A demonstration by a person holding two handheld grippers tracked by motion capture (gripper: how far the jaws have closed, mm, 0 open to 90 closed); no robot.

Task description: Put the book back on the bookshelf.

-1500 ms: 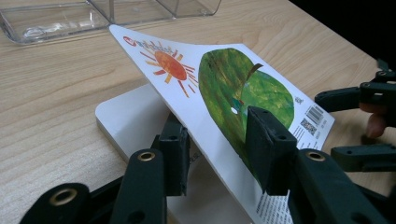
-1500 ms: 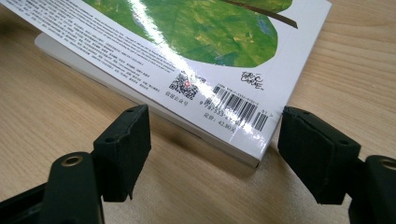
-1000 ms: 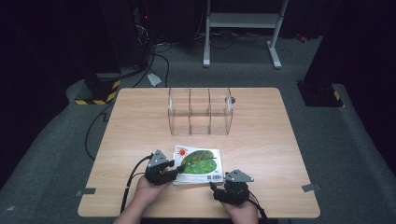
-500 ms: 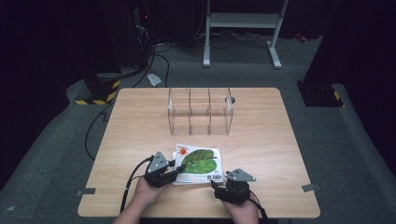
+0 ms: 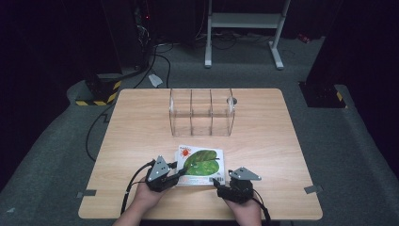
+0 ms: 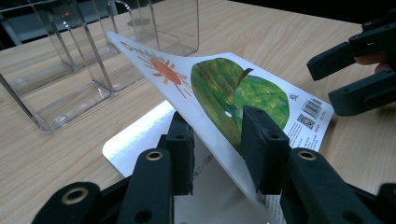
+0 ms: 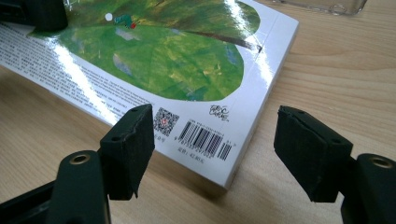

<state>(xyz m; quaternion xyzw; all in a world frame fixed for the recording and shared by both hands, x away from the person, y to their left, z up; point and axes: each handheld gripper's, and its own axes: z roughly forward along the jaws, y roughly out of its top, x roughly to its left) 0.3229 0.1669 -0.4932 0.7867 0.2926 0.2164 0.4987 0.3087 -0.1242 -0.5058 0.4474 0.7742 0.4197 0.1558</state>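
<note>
Fingers [image 6: 261, 149] of the left gripper [image 6: 217, 151] are pinched on the lifted cover [image 6: 224, 88] of the picture book [image 5: 200, 162], one above the cover and one beneath, peeling it up off the white page [image 6: 140, 140] (green leaf and orange sun showing). Right gripper [image 7: 215, 151] sits wide open with nothing held, the book's barcode corner just ahead between its fingers [image 7: 133, 149]. Beyond the book on the tabletop [image 5: 141, 122] stands a clear divided rack [image 5: 202, 112].
</note>
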